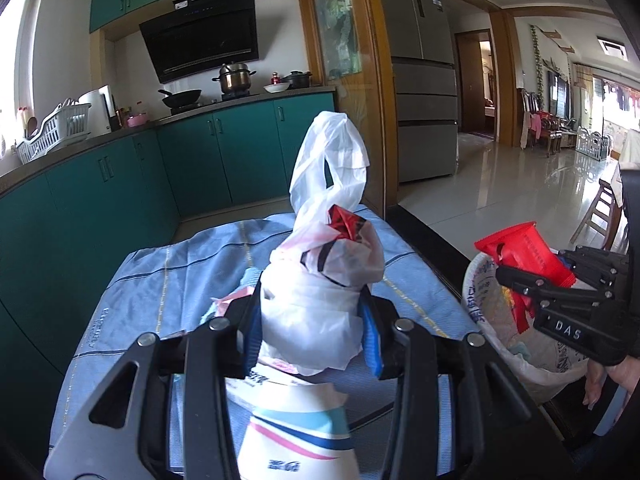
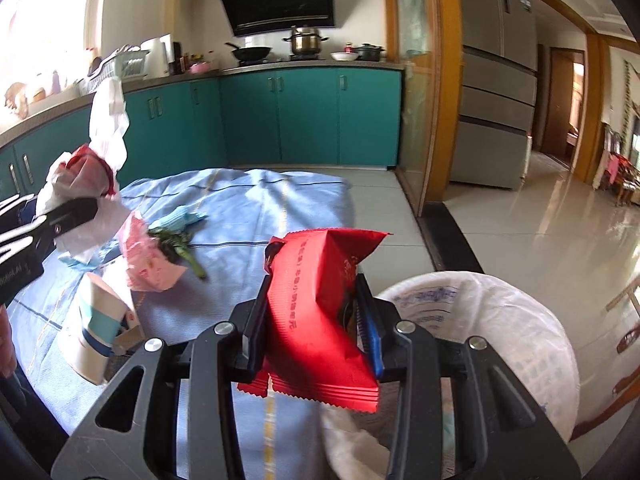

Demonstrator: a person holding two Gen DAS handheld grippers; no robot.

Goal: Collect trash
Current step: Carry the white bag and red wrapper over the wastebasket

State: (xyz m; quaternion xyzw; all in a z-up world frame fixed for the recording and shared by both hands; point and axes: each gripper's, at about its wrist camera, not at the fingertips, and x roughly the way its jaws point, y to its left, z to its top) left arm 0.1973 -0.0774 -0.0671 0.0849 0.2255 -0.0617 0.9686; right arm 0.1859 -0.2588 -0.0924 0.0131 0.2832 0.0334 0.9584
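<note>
Trash here is light and crushable. At centre of the left wrist view, the left tool (image 1: 314, 320) is clamped on a limp white plastic bag (image 1: 320, 292). The right tool (image 2: 310, 320) pinches a crinkly red wrapper (image 2: 316, 316) beside the lined bin (image 2: 520, 320) at lower right. On the blue-clothed tabletop (image 2: 240, 200), a paper cup (image 2: 96, 320) and pink wrapper (image 2: 148, 264) remain; grip the cup gently by its wall.

Both claws are matte black linkages with silver screws and blue pads (image 1: 370, 336); right claw (image 1: 520, 276) reads "DAS".
</note>
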